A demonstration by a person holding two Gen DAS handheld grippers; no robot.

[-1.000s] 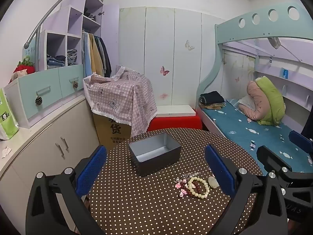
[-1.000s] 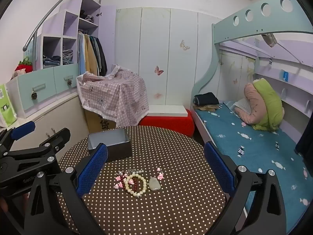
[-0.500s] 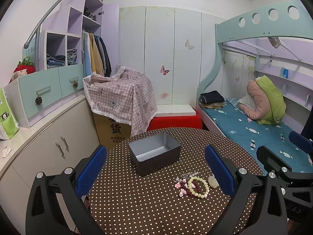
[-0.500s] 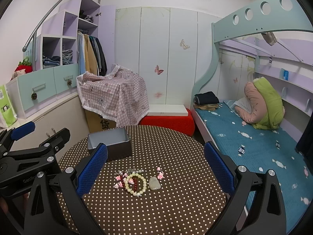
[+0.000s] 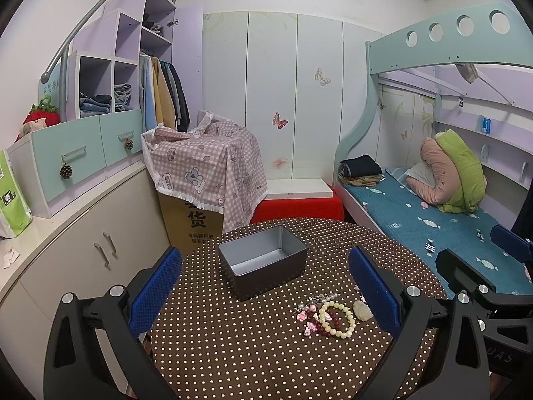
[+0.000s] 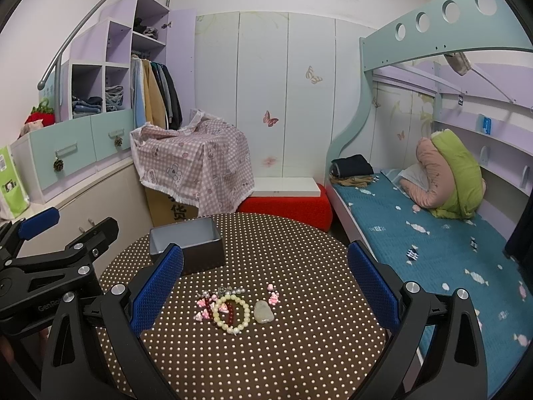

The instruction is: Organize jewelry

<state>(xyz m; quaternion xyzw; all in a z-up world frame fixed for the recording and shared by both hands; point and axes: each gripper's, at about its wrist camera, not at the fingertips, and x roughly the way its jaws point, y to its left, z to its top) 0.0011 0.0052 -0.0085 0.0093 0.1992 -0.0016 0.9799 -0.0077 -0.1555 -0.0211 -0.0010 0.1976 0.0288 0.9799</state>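
You held both grippers above the round table (image 5: 266, 360), and neither one touched anything. Your left gripper (image 5: 266, 286) had its two blue fingers (image 5: 156, 286) spread wide apart, with nothing between them. Your right gripper (image 6: 266, 283) was the same: its blue fingers (image 6: 156, 286) were wide apart and held nothing.

The table had a brown cloth with white dots. A grey tin (image 5: 263, 261) sat on it, open at the top. From the left camera you could see inside the tin, and it looked bare.

The jewelry lay in a little pile on the cloth, near the tin but not touching it, on the side closer to you and toward the bed (image 5: 416, 220). A cream bead bracelet (image 6: 231, 313) lay flat in a ring. A dark red bead string (image 6: 230, 310) lay inside and under that ring, touching it. A pale stone (image 6: 264, 312) sat just beside the bracelet, on the side away from the tin. Small pink charms (image 6: 273, 296) lay scattered around the bracelet. A short string of shiny beads (image 6: 230, 290) lay between the bracelet and the tin.

From the left camera, the pile sat just beside the gripper's right finger. From the right camera, the pile sat between the two fingers, closer to the left one.
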